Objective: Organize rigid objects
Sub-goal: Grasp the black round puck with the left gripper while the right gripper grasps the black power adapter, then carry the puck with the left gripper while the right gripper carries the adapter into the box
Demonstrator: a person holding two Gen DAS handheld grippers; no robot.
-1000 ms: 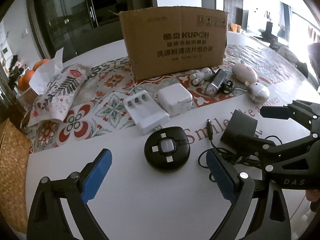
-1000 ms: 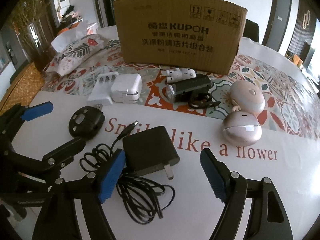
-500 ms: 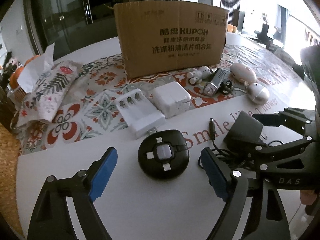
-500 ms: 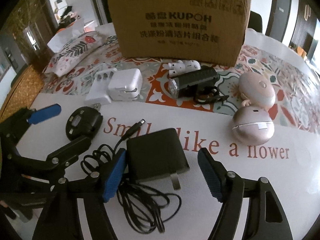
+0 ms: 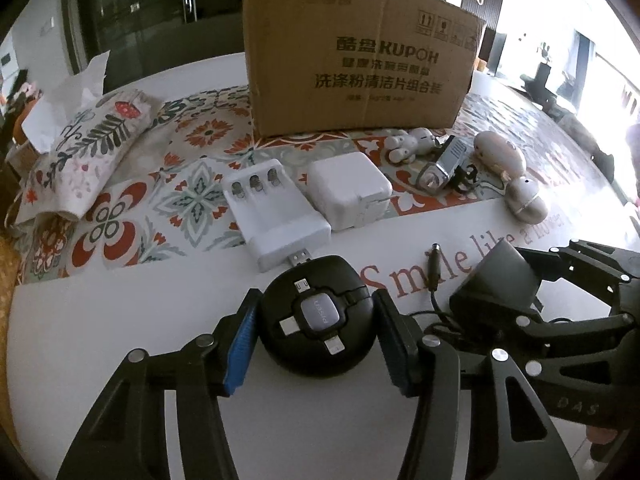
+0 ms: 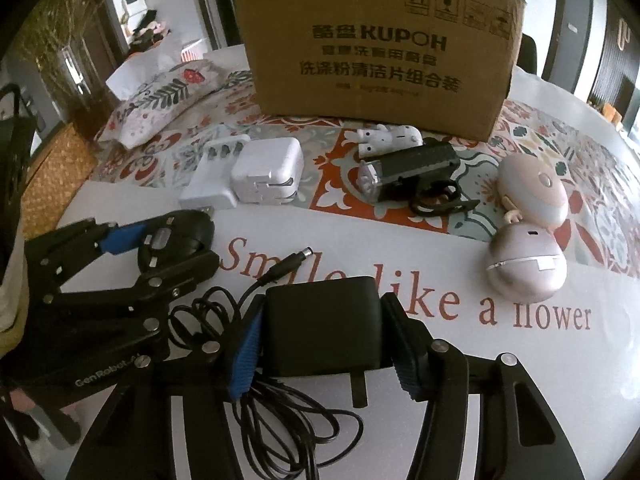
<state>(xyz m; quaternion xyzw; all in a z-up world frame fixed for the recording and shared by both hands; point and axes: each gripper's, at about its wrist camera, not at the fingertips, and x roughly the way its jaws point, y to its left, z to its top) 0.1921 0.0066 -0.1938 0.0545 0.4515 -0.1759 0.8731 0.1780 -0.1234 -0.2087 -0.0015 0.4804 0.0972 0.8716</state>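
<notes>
A round black cable reel [image 5: 320,316] with a grey centre lies on the white tablecloth between the blue pads of my left gripper [image 5: 316,304]. Its jaws are closing and both pads touch the reel's sides. The right wrist view shows the same reel [image 6: 176,236] at the left. A black power adapter [image 6: 324,324] sits between the pads of my right gripper [image 6: 323,308], whose jaws are closing tight against its sides. The adapter's black cable [image 6: 288,412] lies coiled under and left of it, and its barrel plug [image 6: 292,260] points away.
A cardboard box [image 5: 360,60] stands at the back. In front of it lie a white battery charger [image 5: 272,216], a white cube charger [image 5: 348,192], a small white toy [image 5: 408,144], a black bike light [image 6: 412,168] and two pink oval devices [image 6: 532,188]. A floral tissue pouch [image 5: 88,152] lies left.
Both grippers have closed from wide open: the left one came forward and down around the cable reel, and the right one narrowed onto the power adapter without shifting.
</notes>
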